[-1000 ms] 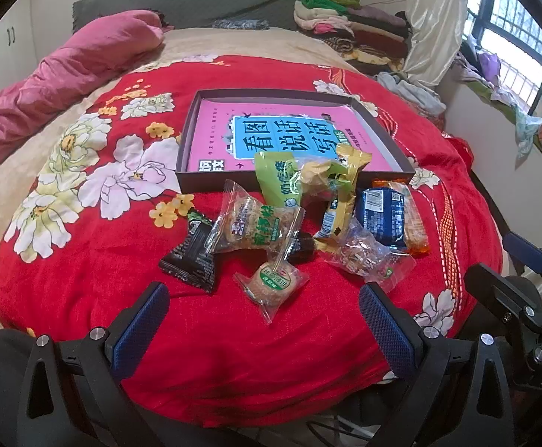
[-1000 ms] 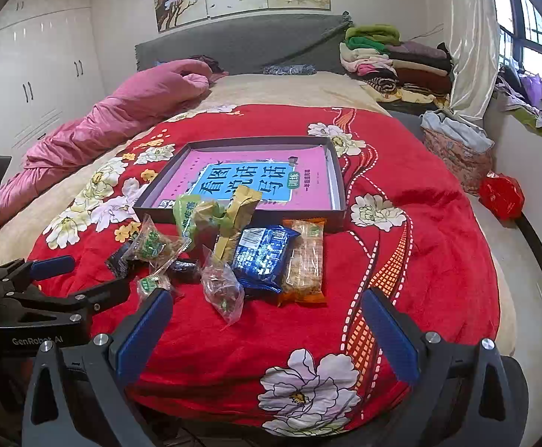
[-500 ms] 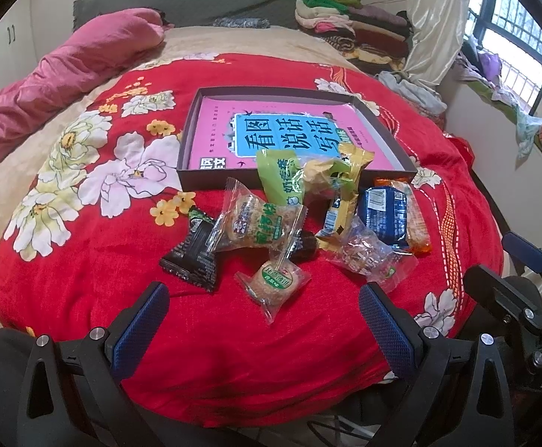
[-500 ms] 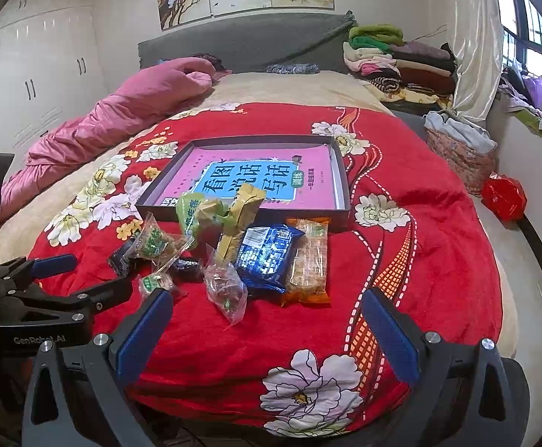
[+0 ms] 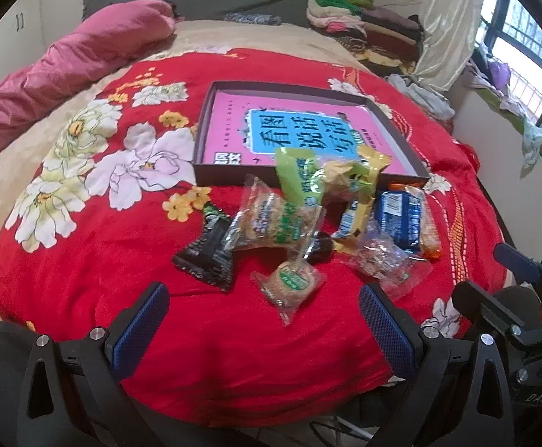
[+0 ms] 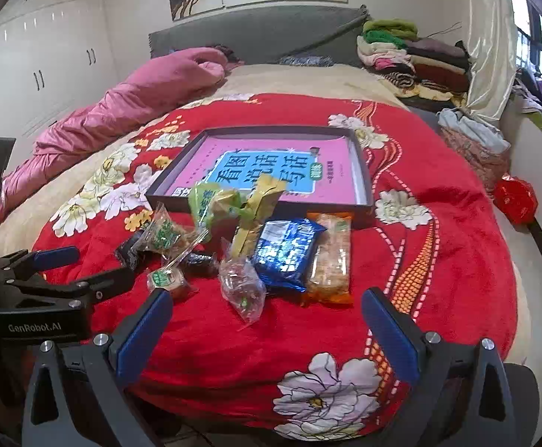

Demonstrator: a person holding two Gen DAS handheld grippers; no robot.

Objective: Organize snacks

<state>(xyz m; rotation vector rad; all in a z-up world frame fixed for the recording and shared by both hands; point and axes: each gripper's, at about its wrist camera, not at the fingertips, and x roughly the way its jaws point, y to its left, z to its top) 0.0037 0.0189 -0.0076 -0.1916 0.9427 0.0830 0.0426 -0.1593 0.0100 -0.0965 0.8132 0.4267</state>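
Both grippers spread wide, holding nothing.
Left gripper (image 5: 260, 320) and right gripper (image 6: 267, 320) hovered at the bed's near edge; snack pile (image 6: 241, 238) lay just beyond, before the tray (image 6: 364, 171).

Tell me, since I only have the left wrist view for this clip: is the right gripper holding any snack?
Observer: No. The right wrist view shows the right gripper with its jaws wide apart and nothing between them, just short of the snack pile.
Operator: And the orange packet behind the blue one? I barely see it.
Observer: From that side the orange packet is in full view. It lies flat beside the blue packet, on its right, with its far end at the front wall of the box.
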